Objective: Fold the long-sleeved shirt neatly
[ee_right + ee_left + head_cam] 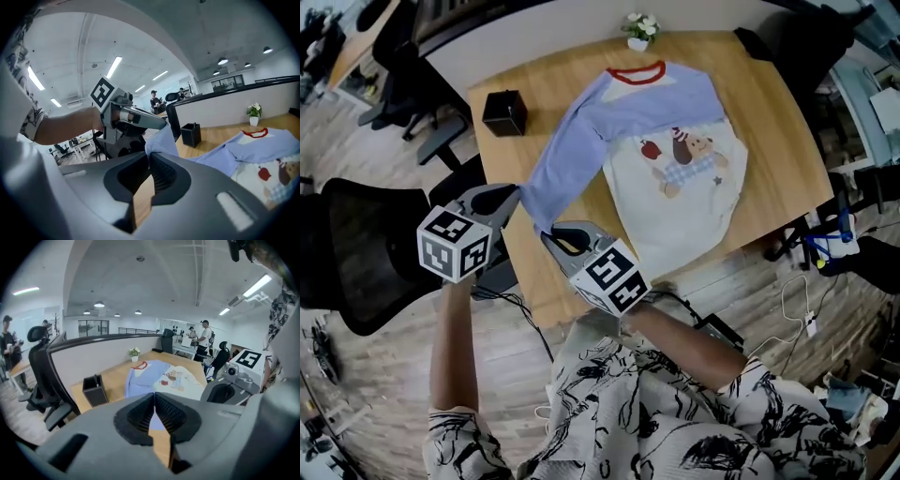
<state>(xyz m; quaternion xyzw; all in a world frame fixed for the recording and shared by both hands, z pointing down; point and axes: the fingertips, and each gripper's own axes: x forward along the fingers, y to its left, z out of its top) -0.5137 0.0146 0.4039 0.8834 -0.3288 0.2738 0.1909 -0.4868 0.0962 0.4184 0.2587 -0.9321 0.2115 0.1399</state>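
A long-sleeved shirt (675,178), white-bodied with light-blue sleeves, a red collar and a cartoon print, lies flat on the wooden table (773,122). One blue sleeve (567,164) stretches off the table's near-left corner, its end lifted in the air. My left gripper (517,193) is shut on one edge of the cuff, and my right gripper (547,234) is shut on the other, just beside it. In the left gripper view blue cloth shows between the closed jaws (154,397). In the right gripper view the sleeve (161,138) rises from the closed jaws (149,157) up to the left gripper (161,124).
A black box (504,112) stands on the table's far-left corner and a small flower pot (639,30) at the far edge. A black office chair (366,244) stands left of the table. Cables lie on the floor at the right.
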